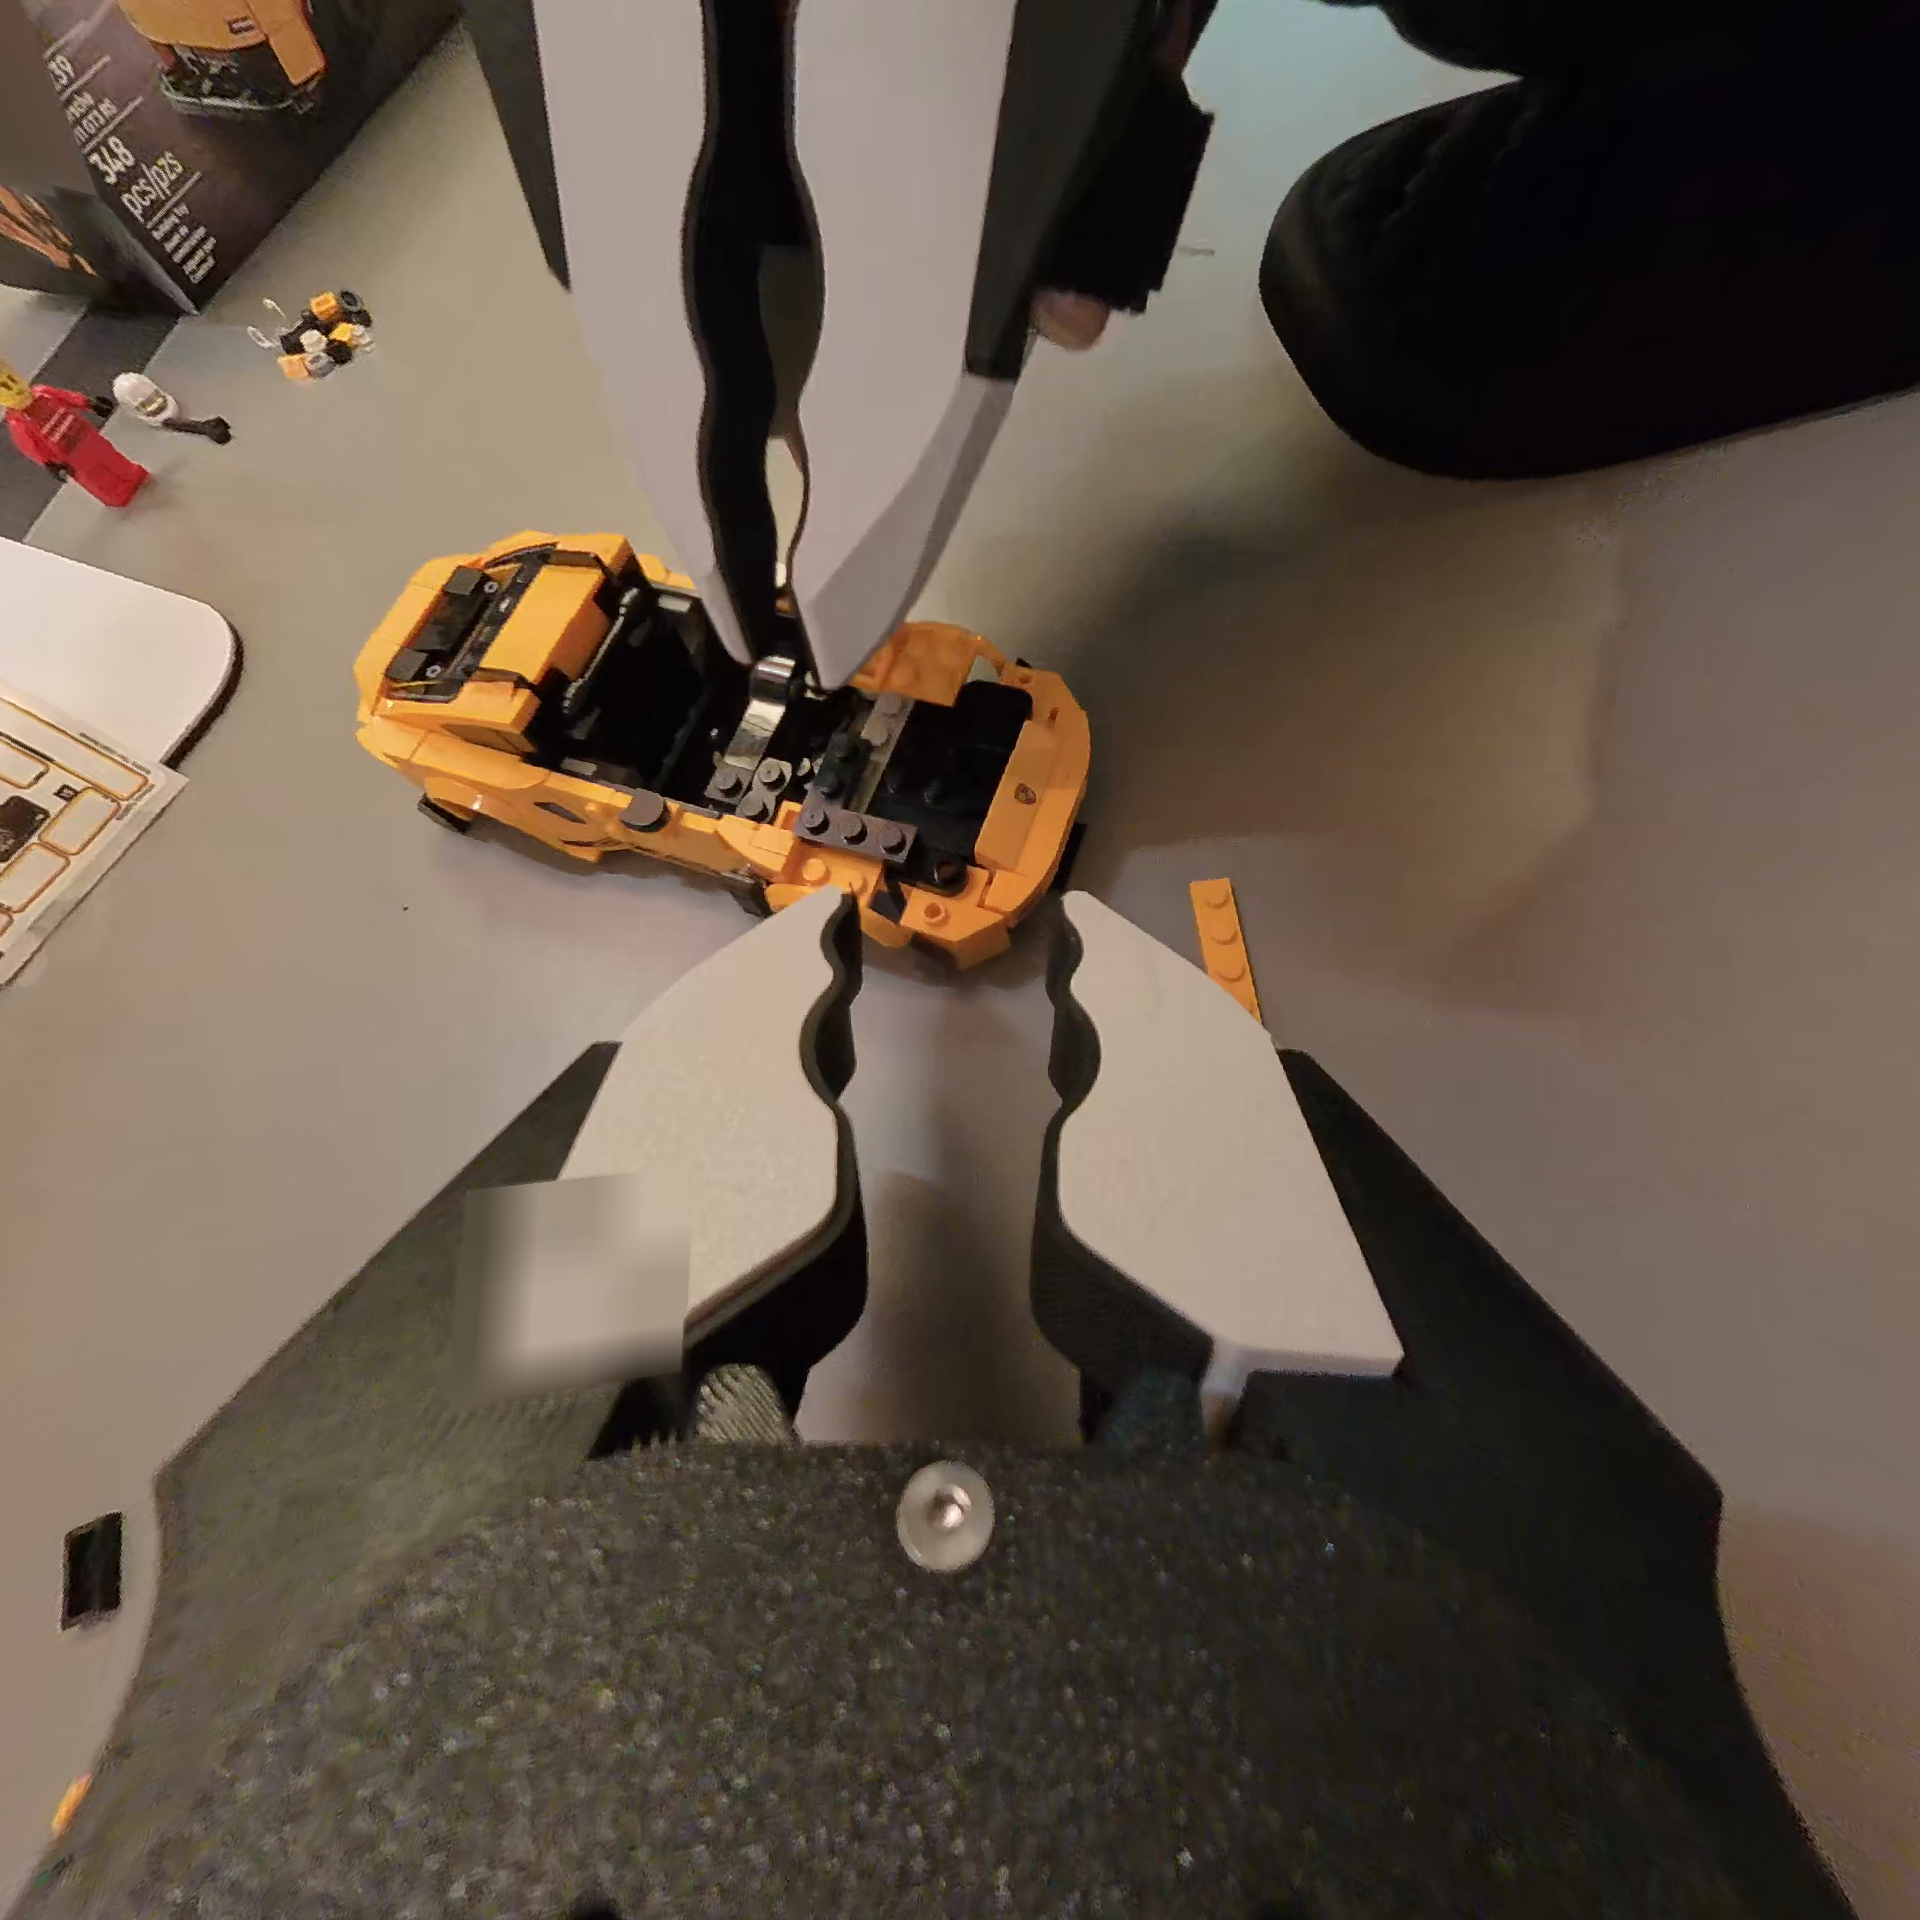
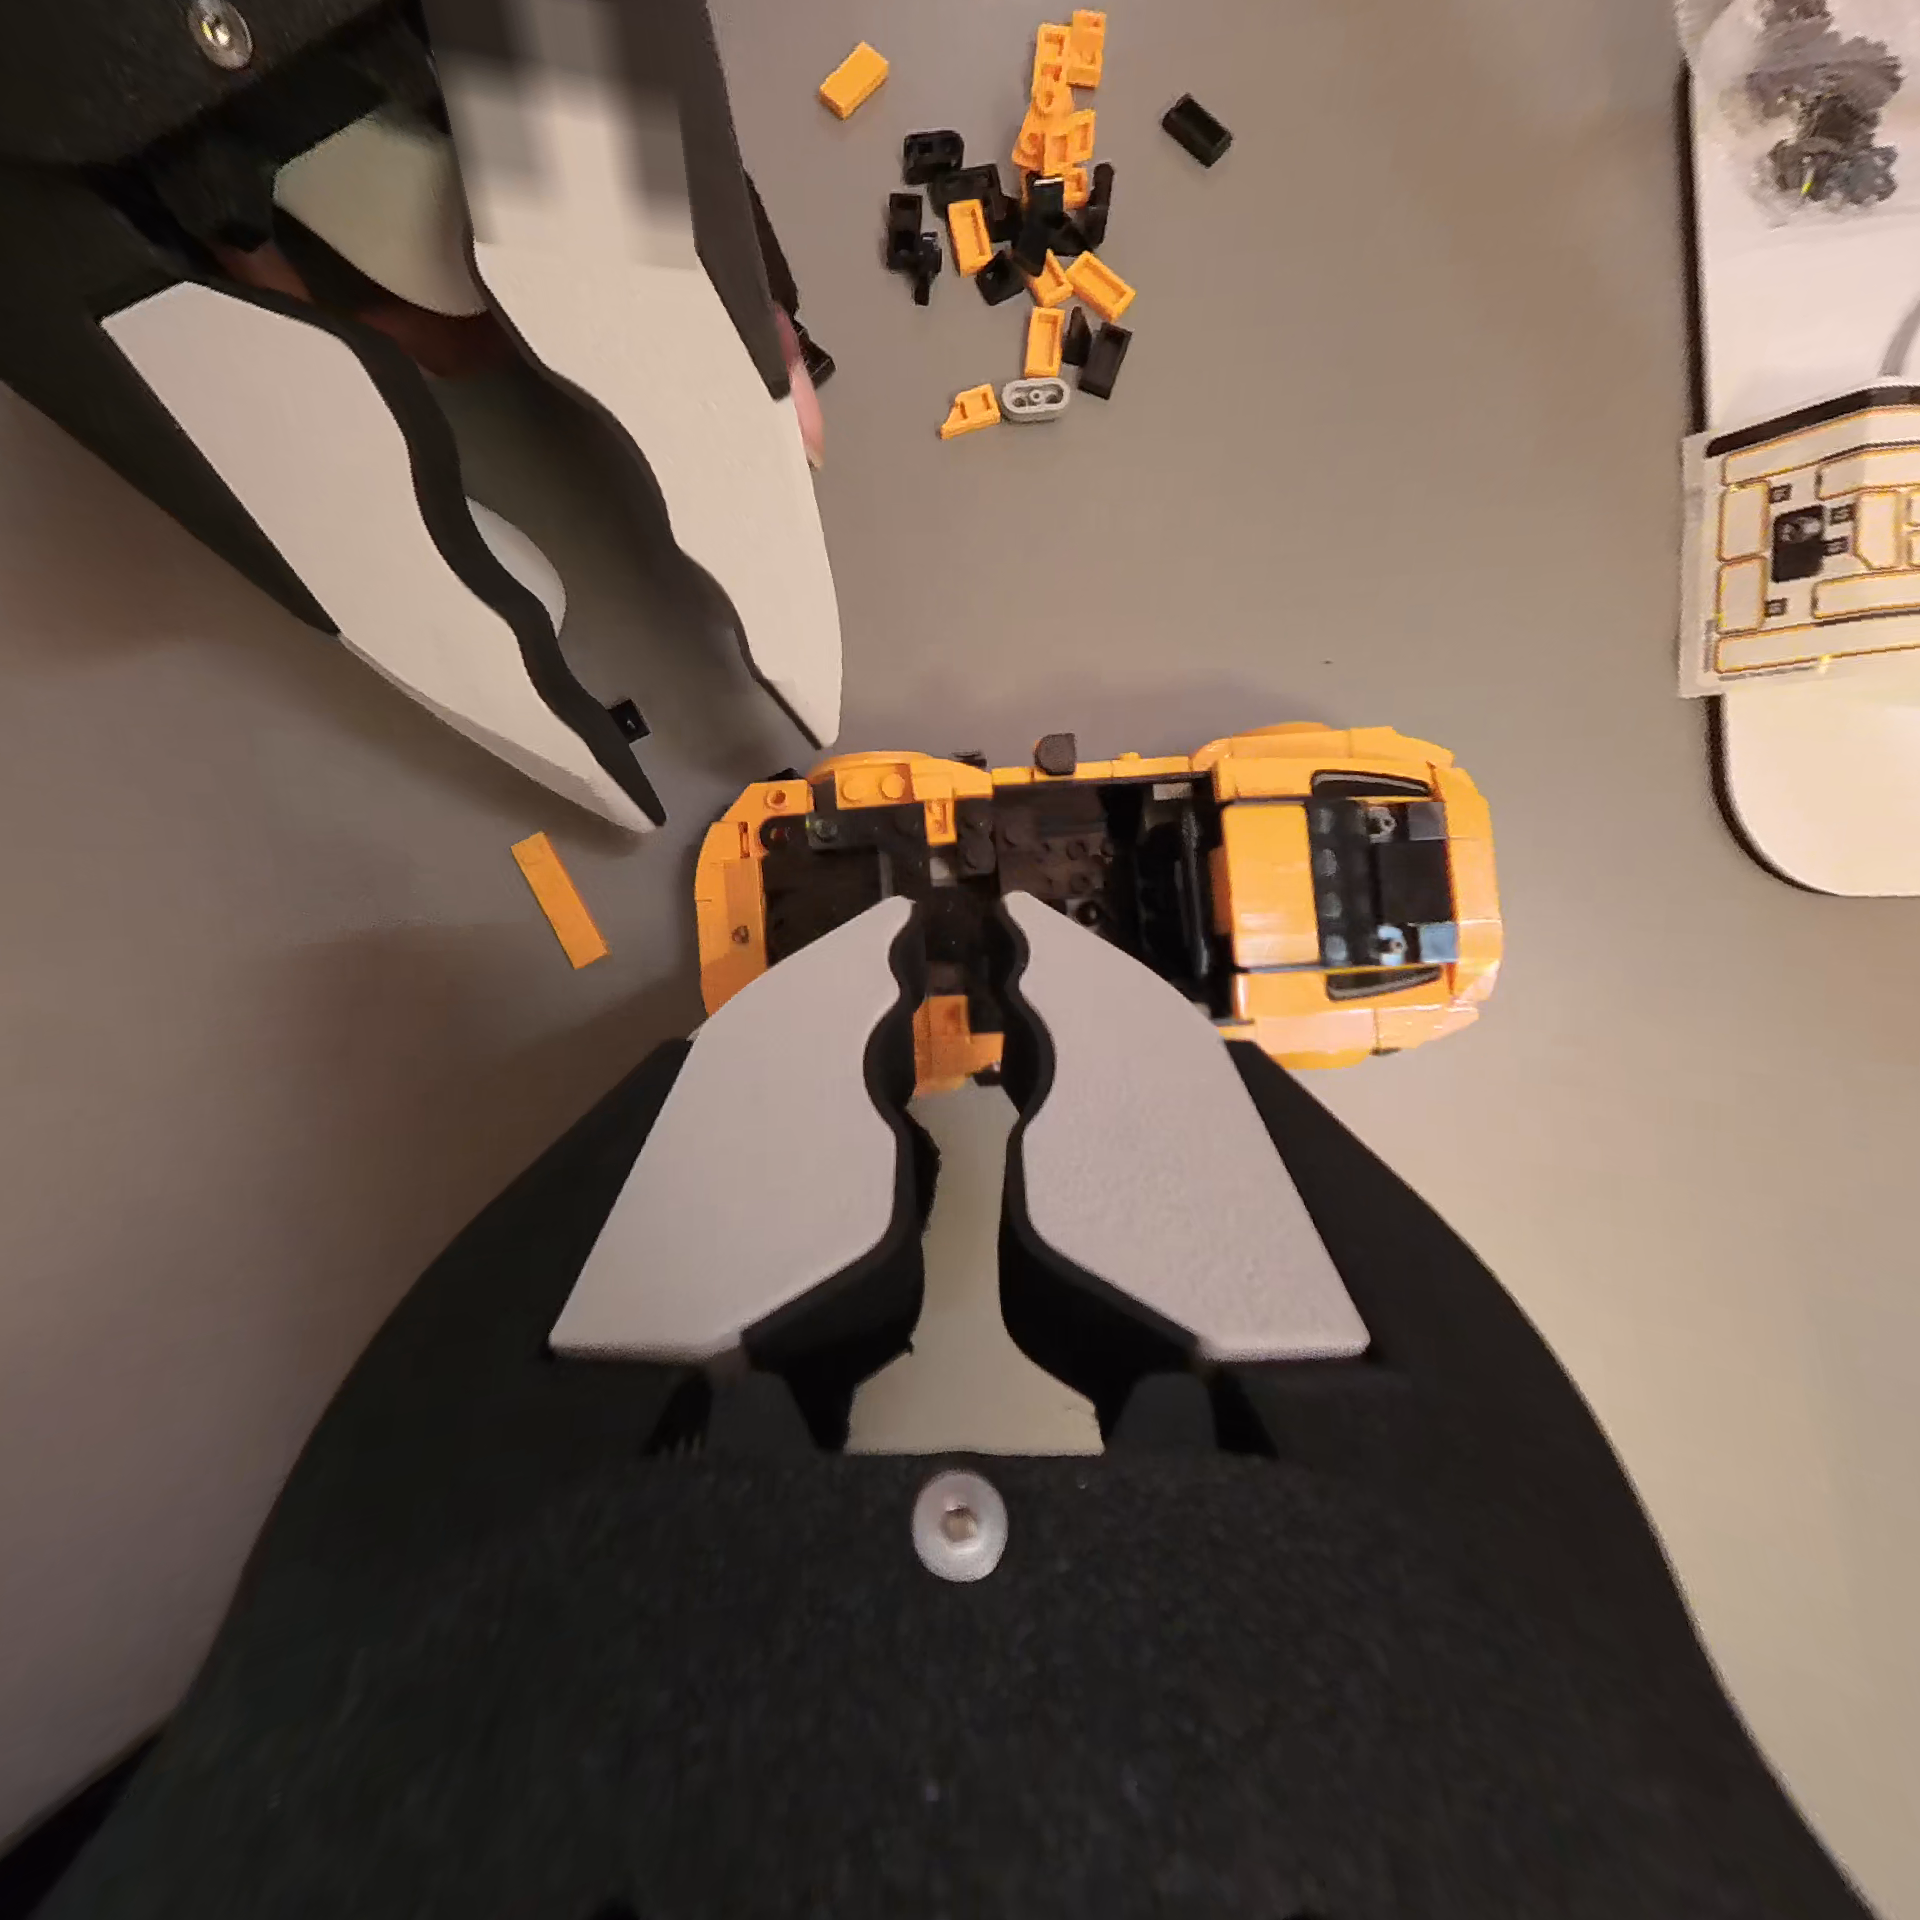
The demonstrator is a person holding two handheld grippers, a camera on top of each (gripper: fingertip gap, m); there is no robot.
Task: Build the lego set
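My left gripper (image 1: 951, 914) has its fingers apart with nothing between them, tips hovering at the near edge of the orange car (image 1: 717, 727), just beside its front corner. An orange plate (image 1: 1226, 940) lies flat on the grey table (image 1: 1455, 1039) just right of that corner, partly hidden behind my right-hand finger. Beyond, my right gripper (image 1: 777, 665) reaches down into the car's open black middle, its tips nearly together on a small dark and silvery piece (image 1: 771, 691); I cannot tell for certain whether it is clamped.

Past the car to its left I see an instruction sheet (image 1: 62, 821) and a white tray (image 1: 114, 644), then a red minifigure (image 1: 73, 442) lying down, a white-headed small figure (image 1: 156, 400), a little cluster of parts (image 1: 322, 332) and the set's box (image 1: 156, 135) farthest off. A dark-clothed person (image 1: 1610, 260) sits beyond the car to its right.

The right wrist view shows my right gripper (image 2: 961, 914) over the car (image 2: 1299, 904) with a narrow gap between its tips, and whatever they hold is lost against the black interior. There the left gripper (image 2: 743, 779) is plainly wide apart by the car's nose, the orange plate (image 2: 559, 899) close by. Only this view shows the heap of loose orange and black bricks (image 2: 1029, 229) beyond the car, and a bag of dark parts (image 2: 1808, 114) on the tray (image 2: 1787, 810).
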